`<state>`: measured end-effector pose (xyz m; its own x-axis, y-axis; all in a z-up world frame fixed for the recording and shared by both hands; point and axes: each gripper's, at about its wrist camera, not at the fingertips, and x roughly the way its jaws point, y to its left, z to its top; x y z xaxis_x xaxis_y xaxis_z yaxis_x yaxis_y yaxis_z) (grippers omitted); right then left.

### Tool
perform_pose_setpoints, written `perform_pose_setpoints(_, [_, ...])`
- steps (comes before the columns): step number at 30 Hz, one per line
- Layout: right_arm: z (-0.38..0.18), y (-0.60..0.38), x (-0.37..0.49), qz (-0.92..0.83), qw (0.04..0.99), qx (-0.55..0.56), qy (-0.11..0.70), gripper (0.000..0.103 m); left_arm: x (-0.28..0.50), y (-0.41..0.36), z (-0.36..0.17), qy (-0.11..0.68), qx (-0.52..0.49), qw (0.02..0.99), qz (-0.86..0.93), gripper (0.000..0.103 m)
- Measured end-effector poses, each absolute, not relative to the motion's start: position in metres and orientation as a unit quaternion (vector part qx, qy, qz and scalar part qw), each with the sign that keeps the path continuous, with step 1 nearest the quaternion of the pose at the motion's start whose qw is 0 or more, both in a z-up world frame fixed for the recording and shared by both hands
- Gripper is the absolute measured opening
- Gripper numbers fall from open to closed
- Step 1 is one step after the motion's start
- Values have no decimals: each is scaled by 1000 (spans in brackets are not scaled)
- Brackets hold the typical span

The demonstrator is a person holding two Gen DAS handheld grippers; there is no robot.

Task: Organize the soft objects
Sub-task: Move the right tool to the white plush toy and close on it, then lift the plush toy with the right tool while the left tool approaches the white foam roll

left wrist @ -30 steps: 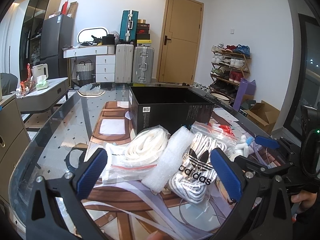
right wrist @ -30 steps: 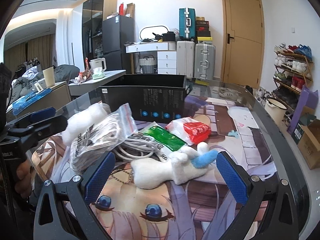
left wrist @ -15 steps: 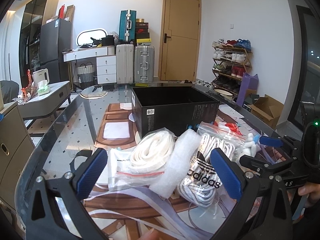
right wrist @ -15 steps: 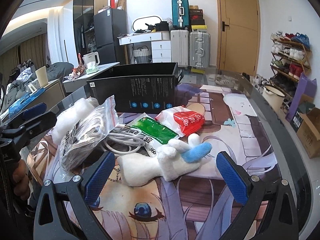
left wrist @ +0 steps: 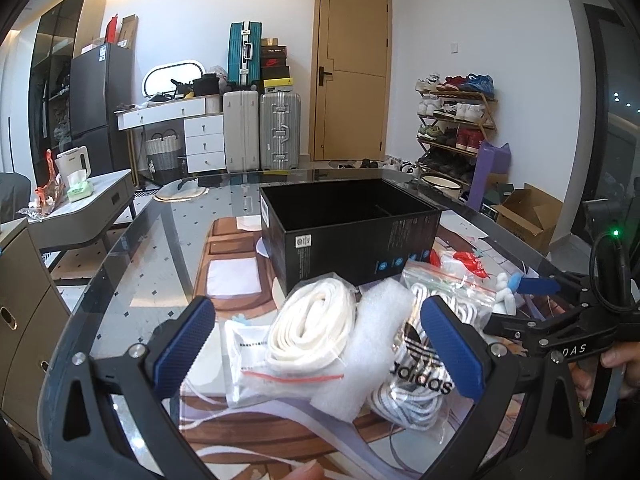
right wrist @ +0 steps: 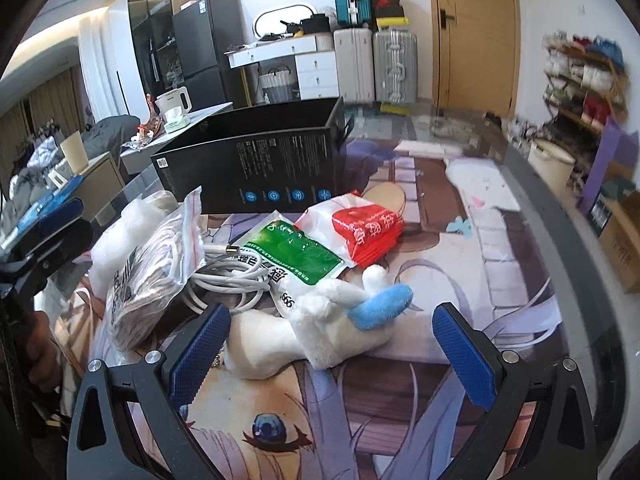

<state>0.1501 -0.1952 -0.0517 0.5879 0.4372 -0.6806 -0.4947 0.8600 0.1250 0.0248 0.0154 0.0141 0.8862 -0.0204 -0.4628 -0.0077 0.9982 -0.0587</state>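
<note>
An open box is standing on the counter, toward its far side. A heap of soft things is lying before the box: a bag of folded straps is sitting at the left, a foam roll is leaning just right of it, touching, and a zip bag of laces is lying right of the roll. In the right wrist view, a coiled cable is resting between the zip bag and a flat pouch, with a second pouch lying beside that one, nearer the box. A plush toy is lying nearest, before both pouches, overlapping the flat pouch's near end.
</note>
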Motion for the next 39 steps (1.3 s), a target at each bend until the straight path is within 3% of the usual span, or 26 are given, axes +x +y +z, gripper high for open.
perform_pose_setpoints(14, [-54,-201,156,275,881,-17,384,100,26,16,15,234,-29,972,-8,103])
perform_pose_setpoints(20, [-55,-203,157,301,870,-1,390,87,26,16,15,234,-29,972,-8,103])
perform_pose_setpoints(21, [-55,-203,156,306,869,0,388,81,26,15,15,234,-30,972,-8,103])
perform_pose_setpoints(26, [-55,-206,153,310,870,13,385,76,25,15,15,234,-29,972,-8,103])
perform_pose_setpoints(31, [-52,-221,151,300,876,38,376,51,26,15,15,235,-31,971,-9,103])
perform_pose_setpoints(39, [-43,-227,142,300,887,40,349,37,24,14,16,234,-30,972,-8,103])
